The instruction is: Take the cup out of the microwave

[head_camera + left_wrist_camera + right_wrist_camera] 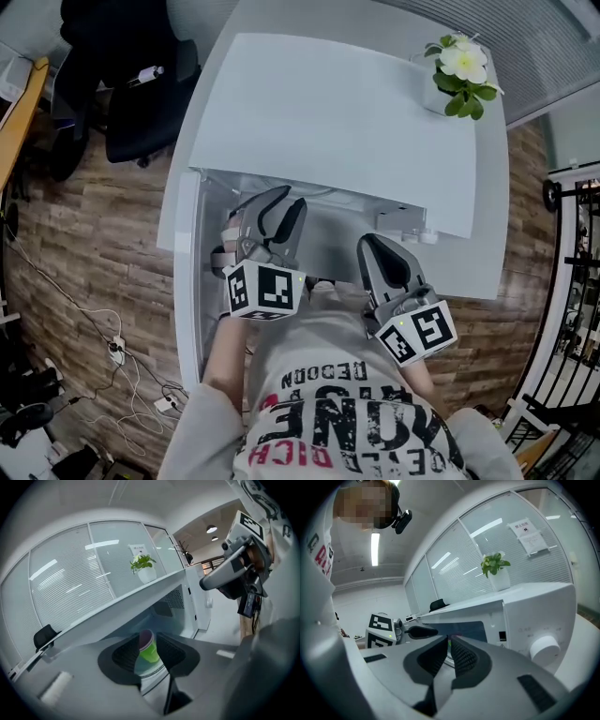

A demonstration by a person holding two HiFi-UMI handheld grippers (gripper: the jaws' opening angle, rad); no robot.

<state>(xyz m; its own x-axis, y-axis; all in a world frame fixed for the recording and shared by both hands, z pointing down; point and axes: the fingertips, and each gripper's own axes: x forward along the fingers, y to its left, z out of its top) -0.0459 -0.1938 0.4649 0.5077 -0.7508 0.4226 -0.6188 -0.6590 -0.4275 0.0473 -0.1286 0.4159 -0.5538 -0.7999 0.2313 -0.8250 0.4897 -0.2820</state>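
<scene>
Left tool (150, 654) stands open around the cup (149, 648), ungripped; closing off-centre could tip it. Right tool (449, 641), closed, holds nothing.

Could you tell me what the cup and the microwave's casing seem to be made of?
Cup: probably thin plastic or coated paper; smooth bright green wall, purplish inside, though blur leaves it open. Microwave casing: smooth matte white, likely painted metal or plastic; evenly lit flat panels, no visible grain.
</scene>
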